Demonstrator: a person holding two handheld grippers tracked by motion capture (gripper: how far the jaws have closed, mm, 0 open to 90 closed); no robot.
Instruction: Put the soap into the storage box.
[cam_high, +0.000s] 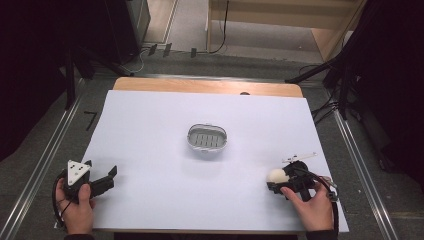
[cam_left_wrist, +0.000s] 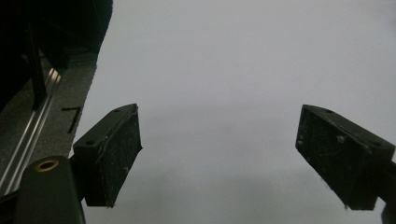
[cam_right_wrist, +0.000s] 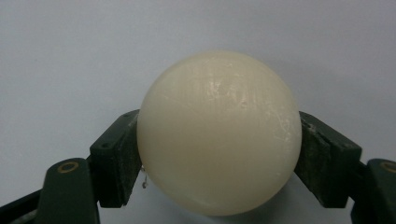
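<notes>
A cream-white ball (cam_right_wrist: 219, 133) sits between the two black jaws of my right gripper (cam_right_wrist: 219, 158), which press on its left and right sides. From above, the same ball (cam_high: 276, 175) shows at the front right of the white table sheet, in my right gripper (cam_high: 278, 181) held by a hand. My left gripper (cam_high: 101, 171) rests at the front left with a grey three-cornered plate on top. Its jaws stand wide apart over bare white sheet, my left gripper (cam_left_wrist: 219, 158) holding nothing. A small oval grey dish with a slotted floor (cam_high: 208, 138) sits mid-table.
The white sheet (cam_high: 150, 125) covers a wooden table whose far edge (cam_high: 207, 86) shows bare wood. Metal rails (cam_high: 45, 160) run along both sides on grey floor. Dark stands and cables crowd the back right (cam_high: 340, 85).
</notes>
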